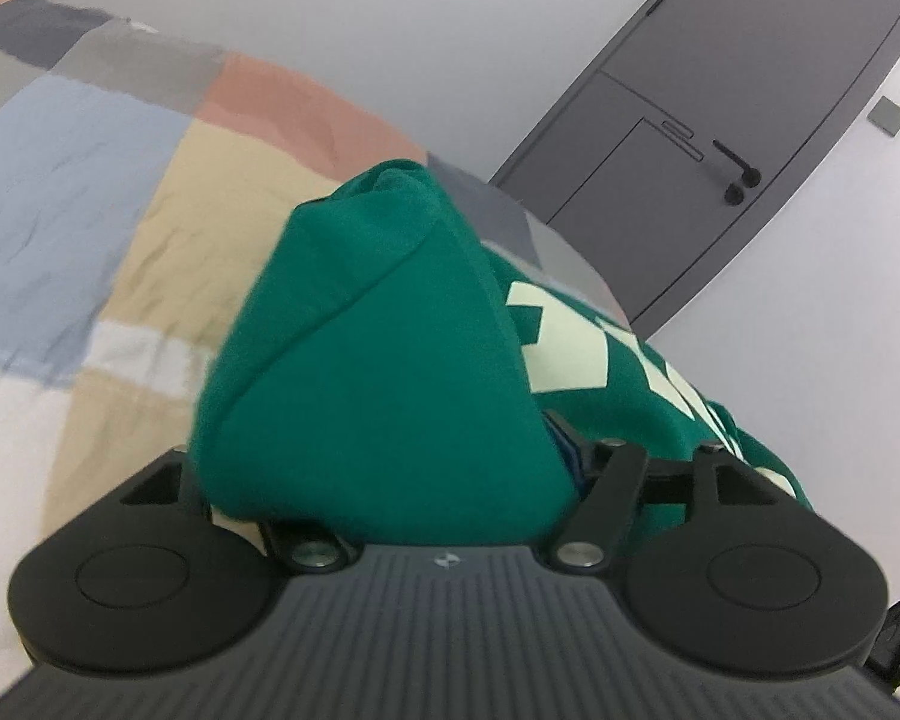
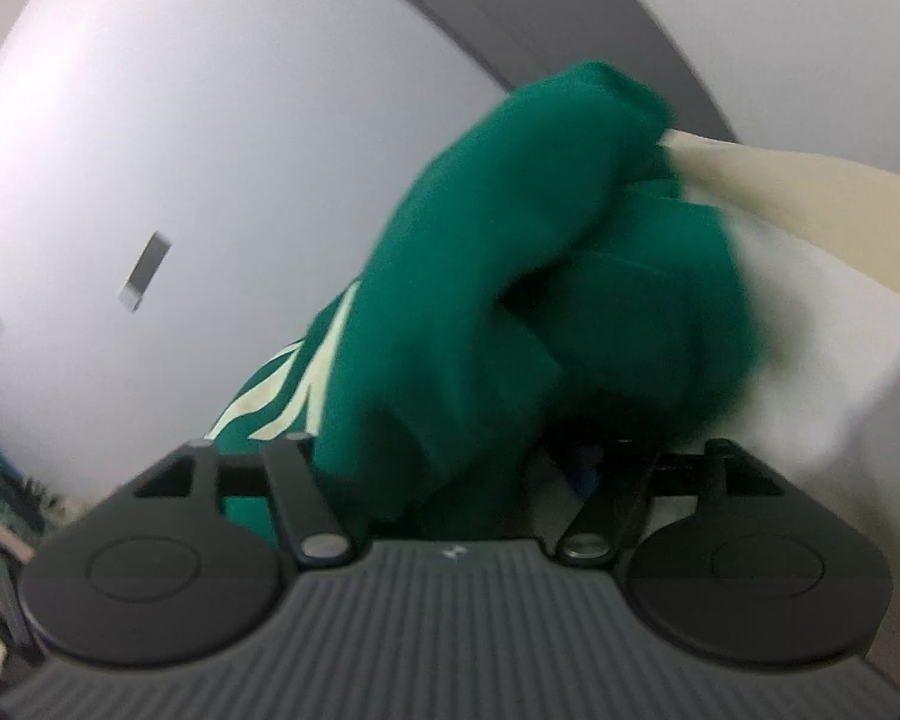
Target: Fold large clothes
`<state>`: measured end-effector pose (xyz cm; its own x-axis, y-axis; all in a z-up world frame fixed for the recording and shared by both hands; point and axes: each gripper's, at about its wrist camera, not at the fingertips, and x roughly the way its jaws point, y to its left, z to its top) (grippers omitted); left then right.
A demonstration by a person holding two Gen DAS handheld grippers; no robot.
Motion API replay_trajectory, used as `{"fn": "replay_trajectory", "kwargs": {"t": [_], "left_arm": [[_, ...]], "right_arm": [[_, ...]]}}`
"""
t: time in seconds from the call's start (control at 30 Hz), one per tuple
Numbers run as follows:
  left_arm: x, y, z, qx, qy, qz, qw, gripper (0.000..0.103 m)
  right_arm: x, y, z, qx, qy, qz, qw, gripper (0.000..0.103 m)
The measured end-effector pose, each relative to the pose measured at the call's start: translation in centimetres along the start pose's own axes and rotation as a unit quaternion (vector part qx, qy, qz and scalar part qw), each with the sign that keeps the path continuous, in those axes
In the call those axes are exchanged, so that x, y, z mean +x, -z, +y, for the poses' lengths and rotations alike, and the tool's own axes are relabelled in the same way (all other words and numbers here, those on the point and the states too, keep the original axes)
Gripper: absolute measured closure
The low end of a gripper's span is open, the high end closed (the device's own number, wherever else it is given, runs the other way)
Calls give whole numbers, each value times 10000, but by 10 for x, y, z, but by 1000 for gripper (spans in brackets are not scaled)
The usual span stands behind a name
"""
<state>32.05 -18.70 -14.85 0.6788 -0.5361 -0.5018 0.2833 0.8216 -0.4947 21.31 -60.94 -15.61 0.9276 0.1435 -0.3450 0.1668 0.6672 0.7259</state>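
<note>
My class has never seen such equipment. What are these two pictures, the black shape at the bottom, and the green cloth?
No robot: a person holds a two-finger gripper in each hand, each with a wide-angle camera looking along its fingers. One picture comes from the left gripper, the other from the right gripper; the black shape is the tool itself. A green garment with pale lettering is bunched over both, hiding the fingers, so any grip cannot be seen. Beneath lies a patchwork bed cover; behind is a grey door.
</note>
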Motion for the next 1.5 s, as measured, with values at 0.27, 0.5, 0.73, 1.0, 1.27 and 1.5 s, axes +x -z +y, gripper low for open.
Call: {"fn": "replay_trajectory", "kwargs": {"t": [0.27, 0.5, 0.73, 1.0, 1.27, 1.5], "left_arm": [[-63, 7, -21, 597, -550, 39, 9967, 29], [-142, 3, -61, 1324, -698, -263, 9884, 29], [-226, 6, -101, 1818, -585, -670, 9793, 29], [-312, 32, -134, 2255, -387, -990, 9684, 29], [-366, 74, -142, 2499, -343, -1248, 9596, 26], [-382, 100, -134, 2476, -301, -1291, 9598, 24]], "right_arm": [[-69, 2, 23, -240, 305, -252, 9989, 33], [-135, -12, 89, -980, 164, -736, 9923, 33], [-198, -7, 157, -1627, -127, -971, 9818, 33], [-250, 34, 217, -2542, -259, -1037, 9612, 33], [-276, 84, 240, -2948, -246, -857, 9514, 33], [-283, 123, 236, -3072, -98, -741, 9487, 33]]}}
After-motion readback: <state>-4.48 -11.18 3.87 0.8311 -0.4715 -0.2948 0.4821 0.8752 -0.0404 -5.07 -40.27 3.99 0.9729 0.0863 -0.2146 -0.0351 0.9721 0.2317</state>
